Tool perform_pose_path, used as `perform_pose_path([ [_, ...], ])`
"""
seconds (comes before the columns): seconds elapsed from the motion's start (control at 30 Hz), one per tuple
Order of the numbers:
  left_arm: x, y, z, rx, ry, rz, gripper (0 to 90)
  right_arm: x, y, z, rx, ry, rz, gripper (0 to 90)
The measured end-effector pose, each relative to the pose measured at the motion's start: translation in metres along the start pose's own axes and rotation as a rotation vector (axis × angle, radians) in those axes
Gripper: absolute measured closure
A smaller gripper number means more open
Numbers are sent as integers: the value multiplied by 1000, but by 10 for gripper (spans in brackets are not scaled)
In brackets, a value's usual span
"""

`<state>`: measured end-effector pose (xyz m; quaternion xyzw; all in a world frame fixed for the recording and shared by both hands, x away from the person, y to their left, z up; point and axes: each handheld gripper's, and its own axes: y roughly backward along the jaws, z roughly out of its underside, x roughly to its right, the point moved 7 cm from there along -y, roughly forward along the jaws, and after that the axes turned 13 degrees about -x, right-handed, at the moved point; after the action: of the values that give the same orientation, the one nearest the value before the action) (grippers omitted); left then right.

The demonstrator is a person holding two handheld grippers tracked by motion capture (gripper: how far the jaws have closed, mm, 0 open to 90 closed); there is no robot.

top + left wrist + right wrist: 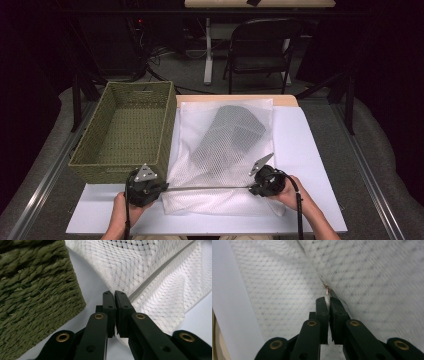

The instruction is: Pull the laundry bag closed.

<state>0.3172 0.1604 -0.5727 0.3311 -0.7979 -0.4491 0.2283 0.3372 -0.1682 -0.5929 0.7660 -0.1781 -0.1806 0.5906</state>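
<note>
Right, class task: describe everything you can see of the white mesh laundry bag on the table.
The white mesh laundry bag lies flat on the white table sheet, right beside the green woven basket. Its fine netting is see-through: a dark grey garment shows inside. A zip line runs along its near edge, pulled taut between the left tool, shut on the mesh at the near left corner, and the right tool, shut on the fabric by the small metal zip pull.

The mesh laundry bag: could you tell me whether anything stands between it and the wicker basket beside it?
Nothing visible does. The mesh laundry bag lies directly beside the wicker basket, both grippers pinching its near edge. The basket's own wall is the only barrier.
</note>
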Motion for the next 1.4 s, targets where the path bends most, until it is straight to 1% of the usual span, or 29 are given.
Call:
perform_pose_path([
  [0.13, 0, -1, 0, 0, 4, -1, 873, 3, 4, 10, 3, -23, -5, 867],
  [0.17, 1, -1, 0, -1, 4, 1, 873, 4, 4, 11, 4, -21, -3, 867],
  [0.2, 0, -1, 0, -3, -1, 0, 873, 4, 5, 14, 1, -34, -6, 866],
  [0.23, 1, -1, 0, -6, -1, -1, 873, 5, 5, 14, 6, -23, -2, 866],
  [0.3, 1, -2, 0, -13, -5, -1, 872, 4, 6, 14, 3, -30, 2, 866],
  [0.37, 0, -2, 0, -15, 0, 10, 872, 4, 5, 14, 2, -25, 2, 866],
  [0.4, 1, -2, -1, -15, 0, 12, 872, 5, 5, 15, 5, -30, -6, 866],
  [0.47, 2, -3, -1, -17, 1, 9, 872, 6, 6, 17, 11, -29, -1, 866],
  [0.57, 3, -5, -2, -16, -1, 4, 871, 8, 6, 22, 9, -44, -8, 866],
  [0.6, 4, -5, -2, -16, -2, 2, 870, 8, 6, 23, 5, -43, -4, 865],
  [0.63, 4, -5, -2, -22, -13, 2, 870, 9, 6, 24, 4, -39, 1, 866],
  [0.67, 4, -5, -3, -17, -13, -3, 870, 9, 7, 24, 2, -36, 2, 866],
  [0.7, 4, -5, -3, -20, -15, 4, 870, 9, 8, 25, 2, -42, 3, 865],
  [0.77, 4, -5, -2, -22, -14, 7, 870, 9, 11, 25, 5, -34, 6, 865],
  [0.87, 4, -4, -2, -19, -8, 6, 870, 10, 15, 28, 8, -50, 12, 865],
  [0.97, 4, -4, -1, -20, -17, 1, 870, 10, 17, 32, 2, -50, 16, 865],
  [1.03, 4, -4, -1, -21, -19, 3, 870, 10, 19, 36, 0, -70, 14, 865],
  [1.07, 4, -4, -1, -18, -14, 4, 870, 11, 20, 39, 0, -67, 16, 865],
  [1.1, 4, -3, -1, -19, -18, 4, 870, 11, 21, 41, 9, -73, 16, 865],
  [1.13, 4, -3, -1, -20, -18, 2, 870, 12, 22, 44, 8, -91, 14, 864],
  [1.2, 4, -4, -2, -20, -19, 2, 869, 14, 23, 46, 9, -86, 19, 865],
  [1.27, 4, -4, -2, -21, -21, -1, 869, 15, 24, 48, 13, -104, 17, 864],
  [1.33, 4, -4, -1, -21, -14, 4, 870, 15, 23, 48, 14, -101, 12, 864],
  [1.37, 4, -4, -1, -21, -14, 6, 869, 14, 23, 49, 13, -105, 8, 864],
  [1.4, 4, -4, -1, -23, -15, 6, 869, 15, 23, 49, 10, -99, 10, 864],
])
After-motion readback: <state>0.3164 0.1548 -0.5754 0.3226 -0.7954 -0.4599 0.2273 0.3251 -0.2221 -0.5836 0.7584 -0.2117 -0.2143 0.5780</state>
